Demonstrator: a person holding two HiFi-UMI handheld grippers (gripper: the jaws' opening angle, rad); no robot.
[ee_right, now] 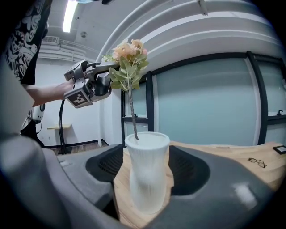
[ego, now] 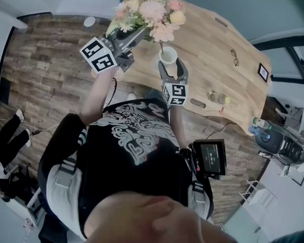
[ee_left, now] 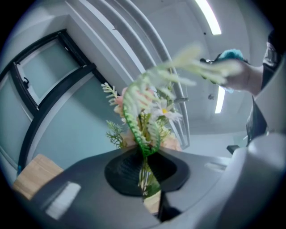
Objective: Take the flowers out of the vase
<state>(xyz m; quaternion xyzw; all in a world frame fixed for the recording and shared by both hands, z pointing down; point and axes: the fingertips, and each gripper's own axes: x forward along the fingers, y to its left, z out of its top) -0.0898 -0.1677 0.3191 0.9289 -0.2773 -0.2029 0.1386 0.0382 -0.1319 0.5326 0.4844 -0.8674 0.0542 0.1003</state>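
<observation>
Head cam's looking steeply down at the table (ego: 215,51); right gripper cam's hugging the vase (ee_right: 147,174); left's pointing upward; all are catching the flowers (ee_left: 145,114).

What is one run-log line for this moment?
left tongs: shut on flowers | flowers: stem tip at vase mouth | right tongs: open around vase | vase: upright on table

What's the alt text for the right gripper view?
A white vase stands on a wooden table between the view's own open jaws. Above it, the left gripper holds a bunch of flowers by the top, with the stem tip just at the vase's mouth.
</observation>
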